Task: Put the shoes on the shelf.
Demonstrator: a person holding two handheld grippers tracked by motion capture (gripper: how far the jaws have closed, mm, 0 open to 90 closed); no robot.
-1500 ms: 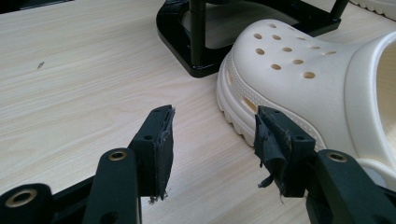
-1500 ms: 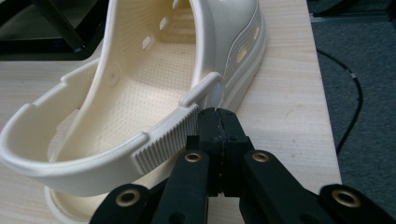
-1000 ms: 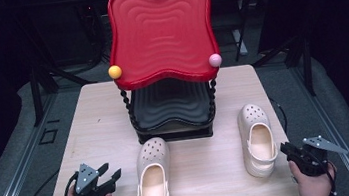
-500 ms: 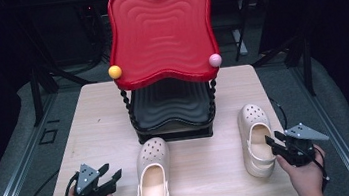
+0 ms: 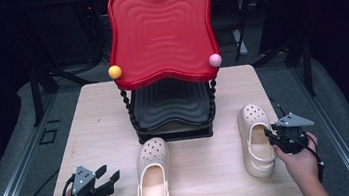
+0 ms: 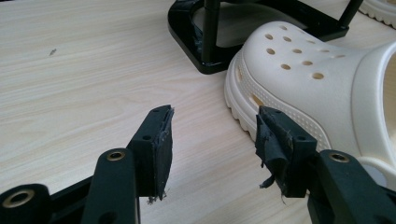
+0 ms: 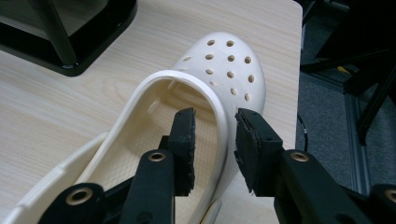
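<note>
Two cream clogs lie on the tabletop (image 5: pixel 89 118) in front of a two-level shelf with a red tray (image 5: pixel 160 29) on top and a black tray (image 5: pixel 170 103) under it. Each clog points its toe away from the person and its heel toward the person, so its long side runs front to back. The right clog (image 5: pixel 256 141) is the one that matters most now. The right claw (image 5: pixel 275 138) comes at it from the right side, about halfway along the shoe. In the right gripper view, the side wall of the right clog (image 7: pixel 219 121) stands up between the two jaws: one jaw is inside the shoe and the other is outside it. The jaws are part way open, and a small gap shows between each pad and the wall, so the claw does not grip the shoe yet. It looks like a squeeze from here would catch the wall. The left clog (image 5: pixel 153 178) lies nearer the middle. The left claw (image 5: pixel 109 178) sits low by the front edge, on the left of that shoe and a little apart from it. Its jaws are wide open and hold nothing. In the left gripper view, the toe of the left clog (image 6: pixel 303 70) lies ahead and to the right of the jaws.
</note>
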